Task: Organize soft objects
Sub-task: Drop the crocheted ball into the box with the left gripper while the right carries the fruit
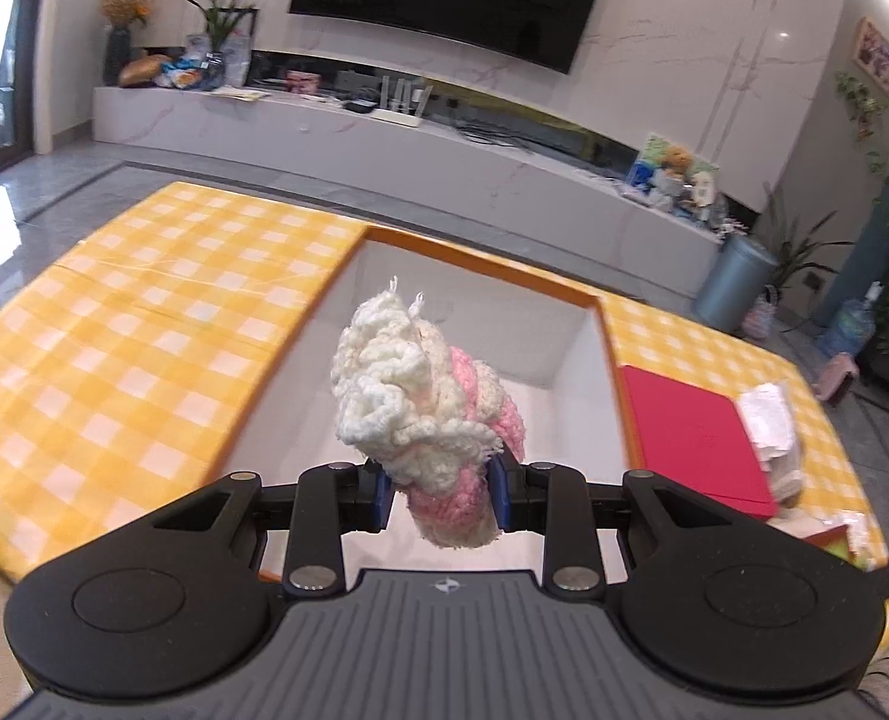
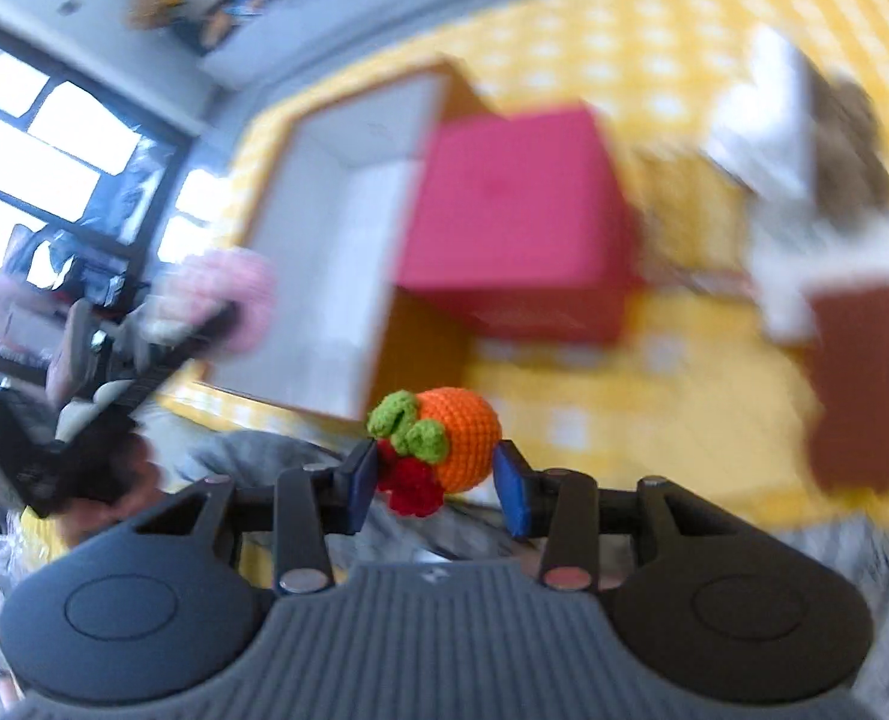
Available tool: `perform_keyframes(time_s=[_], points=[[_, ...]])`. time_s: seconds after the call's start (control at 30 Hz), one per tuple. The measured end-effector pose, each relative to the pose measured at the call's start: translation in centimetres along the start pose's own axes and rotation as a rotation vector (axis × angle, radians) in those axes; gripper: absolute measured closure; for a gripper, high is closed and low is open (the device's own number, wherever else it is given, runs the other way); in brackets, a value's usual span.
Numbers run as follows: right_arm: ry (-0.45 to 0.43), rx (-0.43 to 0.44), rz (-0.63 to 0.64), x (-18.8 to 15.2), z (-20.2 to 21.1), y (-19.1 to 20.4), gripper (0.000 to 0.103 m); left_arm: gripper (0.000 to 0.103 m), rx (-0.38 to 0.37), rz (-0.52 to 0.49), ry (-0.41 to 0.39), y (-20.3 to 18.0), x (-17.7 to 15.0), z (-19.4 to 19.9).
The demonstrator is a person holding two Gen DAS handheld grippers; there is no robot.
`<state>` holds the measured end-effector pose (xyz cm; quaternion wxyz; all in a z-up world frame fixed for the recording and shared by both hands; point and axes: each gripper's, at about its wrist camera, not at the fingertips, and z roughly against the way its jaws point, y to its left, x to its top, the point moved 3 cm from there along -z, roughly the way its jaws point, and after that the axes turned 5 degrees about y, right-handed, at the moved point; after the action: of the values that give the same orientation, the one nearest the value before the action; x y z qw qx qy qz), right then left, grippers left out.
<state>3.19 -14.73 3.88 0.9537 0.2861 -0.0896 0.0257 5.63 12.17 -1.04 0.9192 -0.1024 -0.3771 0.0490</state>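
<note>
Left wrist view: your left gripper [image 1: 443, 495] is clamped on a white-and-pink knitted bundle [image 1: 426, 402], held above the open white box [image 1: 570, 354] on the checked cloth [image 1: 144, 330].

Right wrist view, blurred: your right gripper [image 2: 435, 486] pinches an orange crocheted fruit [image 2: 453, 441] near the red lid [image 2: 516, 222].

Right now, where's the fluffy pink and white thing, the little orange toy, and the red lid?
Pink and white knit [image 1: 408, 396], left wrist view, white top.
Orange crochet toy [image 2: 465, 441], right wrist view, orange body.
Red lid [image 1: 684, 438], left wrist view, flat top.
</note>
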Motion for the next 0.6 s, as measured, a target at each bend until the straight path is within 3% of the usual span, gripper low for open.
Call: perform_keyframes(time_s=[0.13,0.27,0.43,0.5,0.57,0.6], points=[[-0.047,-0.020,0.138,2.7,-2.0,5.9,0.061,0.065,0.142,-0.087,0.029,-0.2,-0.5,-0.6],[-0.060,-0.099,0.239,4.9,-6.3,9.8,0.061,0.065,0.128,-0.087,0.082,0.4,-0.9,-1.9],[-0.030,-0.185,0.280,6.4,-10.1,11.7,0.061,0.065,0.271,-0.079,0.078,1.6,-1.4,-1.5],[-0.035,-0.212,0.300,6.4,-11.5,12.0,0.061,0.052,0.279,-0.070,0.039,2.0,-1.3,-0.6],[-0.031,-0.217,0.296,6.5,-12.4,12.1,0.061,0.020,0.222,-0.056,-0.007,2.2,-1.2,0.2],[-0.028,-0.217,0.292,6.5,-12.7,12.1,0.061,0.013,0.198,-0.041,-0.029,2.3,-1.1,0.6]])
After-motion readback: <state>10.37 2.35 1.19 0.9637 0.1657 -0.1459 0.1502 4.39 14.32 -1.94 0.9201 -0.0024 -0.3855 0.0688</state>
